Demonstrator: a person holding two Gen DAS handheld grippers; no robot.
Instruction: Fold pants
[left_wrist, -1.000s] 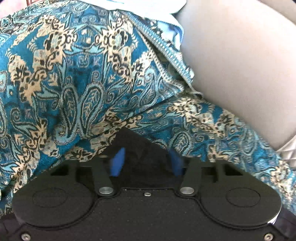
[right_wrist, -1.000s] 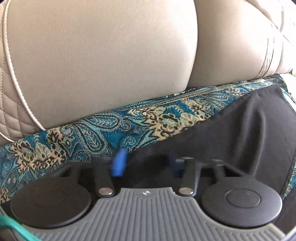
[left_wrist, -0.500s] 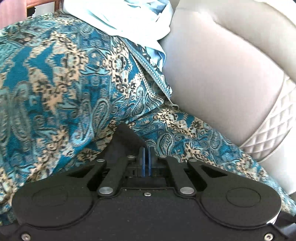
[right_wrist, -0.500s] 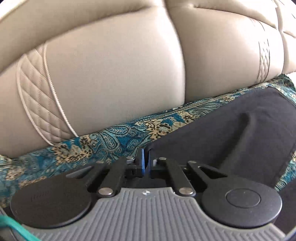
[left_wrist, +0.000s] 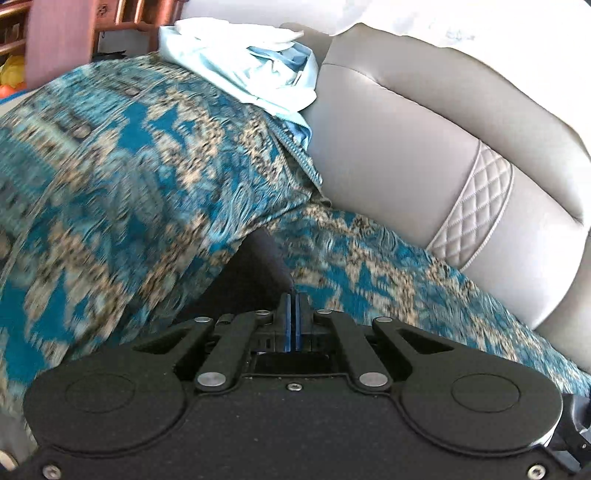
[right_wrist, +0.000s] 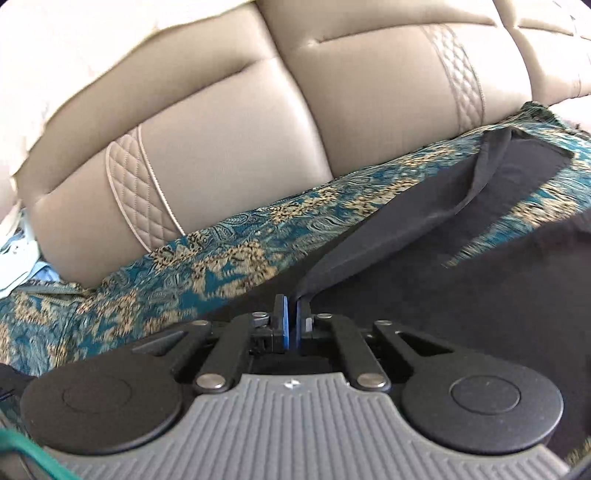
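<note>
A: What has changed on the left since a second ago?

B: The left gripper (left_wrist: 294, 314) stood spread over the black fabric then. Now its blue pads are pressed together, pinching a corner of the black soft pants (left_wrist: 264, 258), which rise in a small peak just ahead of the tips.

A: And the right?

B: Same story. The right gripper (right_wrist: 291, 317) was spread; now its pads pinch an edge of the pants (right_wrist: 424, 229), and a taut fold runs from the tips up to the right.

A: Where do the pants lie?

B: On the teal paisley-patterned woven throw (left_wrist: 110, 192) that covers the seat of the beige leather sofa (left_wrist: 399, 155). Much more of the sofa's back shows in both views than before, with its quilted strips.

A: Anything else?

B: A crumpled pale blue cloth (left_wrist: 258, 74) sits at the far end of the throw against the sofa back, with brown wooden furniture (left_wrist: 59, 33) behind. The throw looks blurred.
</note>
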